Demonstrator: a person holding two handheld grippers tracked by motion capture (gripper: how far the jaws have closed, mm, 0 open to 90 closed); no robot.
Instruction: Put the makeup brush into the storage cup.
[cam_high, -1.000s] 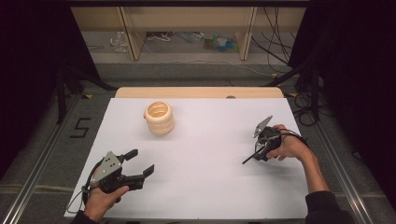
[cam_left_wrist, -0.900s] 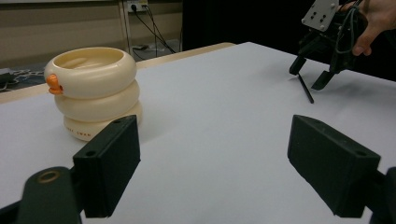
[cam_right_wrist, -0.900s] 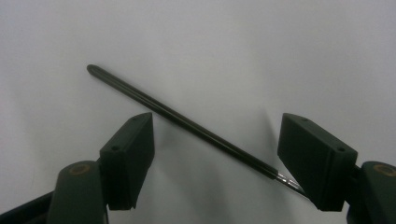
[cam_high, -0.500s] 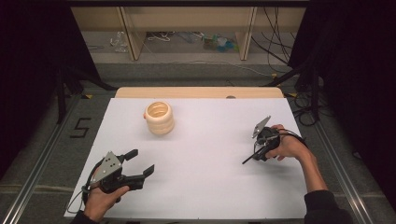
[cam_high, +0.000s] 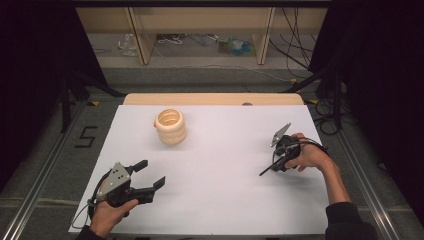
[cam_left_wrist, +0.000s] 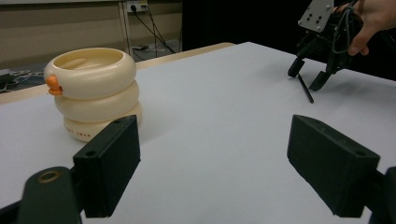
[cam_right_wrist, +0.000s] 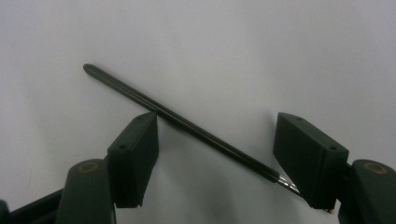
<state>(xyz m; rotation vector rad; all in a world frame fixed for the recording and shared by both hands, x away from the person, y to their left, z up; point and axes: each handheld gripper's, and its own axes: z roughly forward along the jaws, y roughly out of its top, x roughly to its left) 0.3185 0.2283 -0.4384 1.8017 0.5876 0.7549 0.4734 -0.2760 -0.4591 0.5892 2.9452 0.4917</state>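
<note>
Hands come in at the near edge of the white surface, each holding a claw. Nearest, the left claw rests low with its jaws spread wide and nothing between them. Farther on, the right claw points down over a thin black stick lying flat on the surface; its jaws have just been closing, yet they straddle the stick with the pads not pressing it. Farthest back, well apart from both, stands a cream holder of three stacked rings.
</note>
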